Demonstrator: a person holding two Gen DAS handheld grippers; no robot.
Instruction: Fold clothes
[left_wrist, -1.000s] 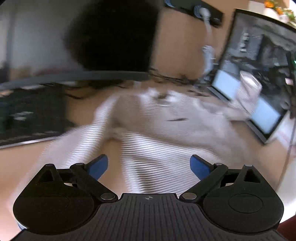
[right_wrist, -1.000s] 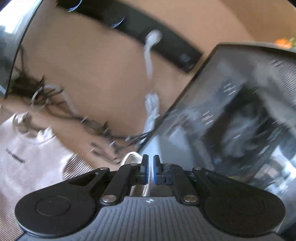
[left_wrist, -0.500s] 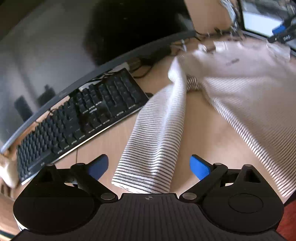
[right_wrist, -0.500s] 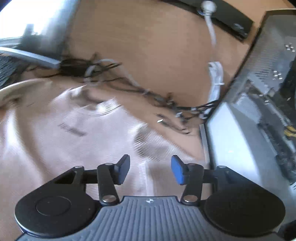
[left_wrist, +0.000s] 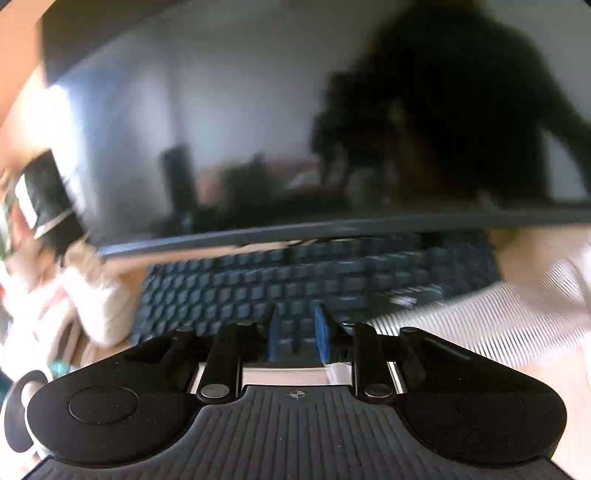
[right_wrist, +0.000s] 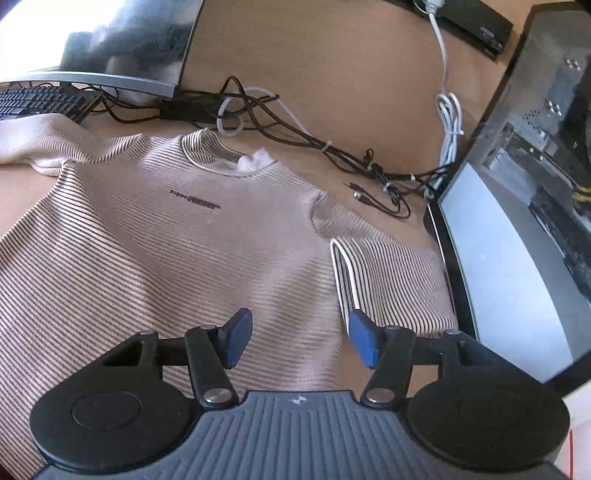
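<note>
A beige striped long-sleeve shirt (right_wrist: 155, 236) lies spread front-up on the wooden desk, collar toward the monitor. Its right sleeve (right_wrist: 391, 280) is folded back beside the PC case. My right gripper (right_wrist: 301, 339) is open and empty just above the shirt's body, near that sleeve. In the blurred left wrist view, the other sleeve (left_wrist: 491, 317) stretches off to the right in front of the keyboard. My left gripper (left_wrist: 297, 334) has its blue pads close together with a narrow gap; nothing shows between them, and the sleeve end lies just to their right.
A curved monitor (left_wrist: 295, 129) and black keyboard (left_wrist: 314, 280) stand ahead of the left gripper. A white cloth-like thing (left_wrist: 99, 299) lies at the left. Tangled cables (right_wrist: 277, 122) run behind the shirt. A PC case (right_wrist: 524, 206) walls in the right side.
My left gripper has closed from wide open to nearly shut and swung left toward the keyboard and monitor. My right gripper has opened wider and steadied over the shirt.
</note>
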